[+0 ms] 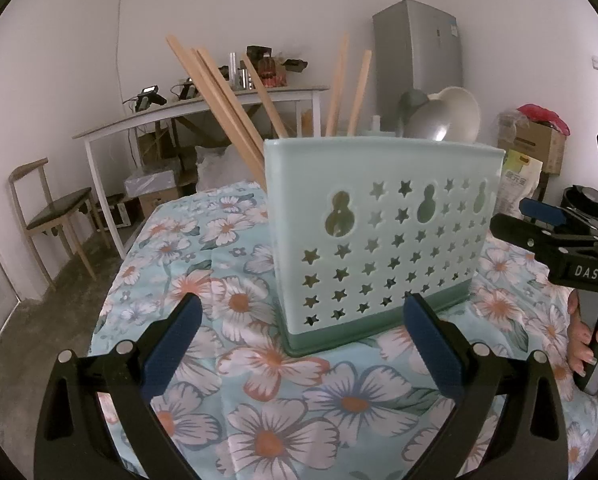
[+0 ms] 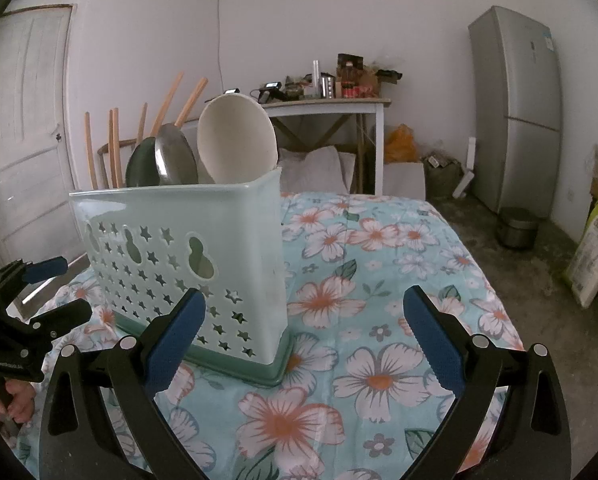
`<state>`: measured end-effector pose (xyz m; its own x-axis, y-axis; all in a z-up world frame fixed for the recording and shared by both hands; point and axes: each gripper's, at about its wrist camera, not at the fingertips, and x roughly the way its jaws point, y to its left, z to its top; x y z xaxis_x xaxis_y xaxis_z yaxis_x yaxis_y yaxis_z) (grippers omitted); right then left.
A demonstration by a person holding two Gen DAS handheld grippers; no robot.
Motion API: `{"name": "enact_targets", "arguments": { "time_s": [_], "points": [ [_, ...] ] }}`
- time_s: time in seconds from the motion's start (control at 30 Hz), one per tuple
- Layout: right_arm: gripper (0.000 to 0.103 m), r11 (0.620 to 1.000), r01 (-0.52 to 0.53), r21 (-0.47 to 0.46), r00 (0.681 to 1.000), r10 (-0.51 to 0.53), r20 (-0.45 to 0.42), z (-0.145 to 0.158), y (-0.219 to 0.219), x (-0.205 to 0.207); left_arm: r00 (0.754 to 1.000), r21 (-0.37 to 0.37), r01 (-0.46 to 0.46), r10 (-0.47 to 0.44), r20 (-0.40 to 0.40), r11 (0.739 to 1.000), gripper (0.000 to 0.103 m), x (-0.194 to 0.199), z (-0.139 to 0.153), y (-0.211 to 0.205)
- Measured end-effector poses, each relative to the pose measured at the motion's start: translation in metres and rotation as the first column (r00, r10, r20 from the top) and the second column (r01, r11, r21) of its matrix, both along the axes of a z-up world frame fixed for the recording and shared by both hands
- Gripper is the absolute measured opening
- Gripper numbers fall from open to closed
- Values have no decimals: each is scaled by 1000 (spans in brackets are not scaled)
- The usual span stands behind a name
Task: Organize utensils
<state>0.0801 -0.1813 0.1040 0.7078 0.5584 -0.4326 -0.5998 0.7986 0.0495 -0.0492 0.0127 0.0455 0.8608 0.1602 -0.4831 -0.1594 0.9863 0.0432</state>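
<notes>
A pale green utensil holder (image 1: 383, 236) (image 2: 187, 256) with star-shaped holes stands upright on the floral tablecloth (image 1: 267, 380) (image 2: 359, 340). Several wooden chopsticks (image 1: 223, 100) (image 2: 115, 148) lean out of its left compartment. A white ladle (image 2: 235, 140) (image 1: 459, 114), a steel spoon (image 2: 175, 158) (image 1: 427, 122) and a dark green spoon (image 2: 139, 164) (image 1: 413, 102) stick out of the other side. My left gripper (image 1: 303, 344) is open just in front of the holder, nothing between its fingers. My right gripper (image 2: 309, 344) is open at the holder's right corner, also empty.
A white side table (image 1: 203, 108) (image 2: 331, 106) with clutter stands behind, a grey fridge (image 1: 419, 52) (image 2: 515, 112) beside it. A wooden chair (image 1: 47, 212) is at the left. A pot (image 2: 517, 226), bags and boxes (image 1: 539, 140) sit on the floor.
</notes>
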Motion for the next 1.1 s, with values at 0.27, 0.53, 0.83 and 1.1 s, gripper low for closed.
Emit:
{"name": "enact_targets", "arguments": {
  "time_s": [0.27, 0.53, 0.83, 1.1],
  "points": [
    [95, 1000, 2, 1, 1000, -2, -5, -1, 1, 1, 1000, 4, 0, 0, -3, 1000, 99, -1, -1, 1],
    [95, 1000, 3, 2, 1000, -3, 7, 0, 0, -1, 1000, -6, 1, -1, -10, 1000, 99, 1, -2, 4],
    [95, 1000, 5, 1, 1000, -5, 5, -2, 2, -1, 1000, -6, 3, -4, -9, 1000, 99, 0, -1, 4],
    [95, 1000, 7, 7, 1000, -7, -1, -2, 2, -2, 1000, -5, 10, -10, -8, 1000, 99, -1, -1, 2]
  ]
}}
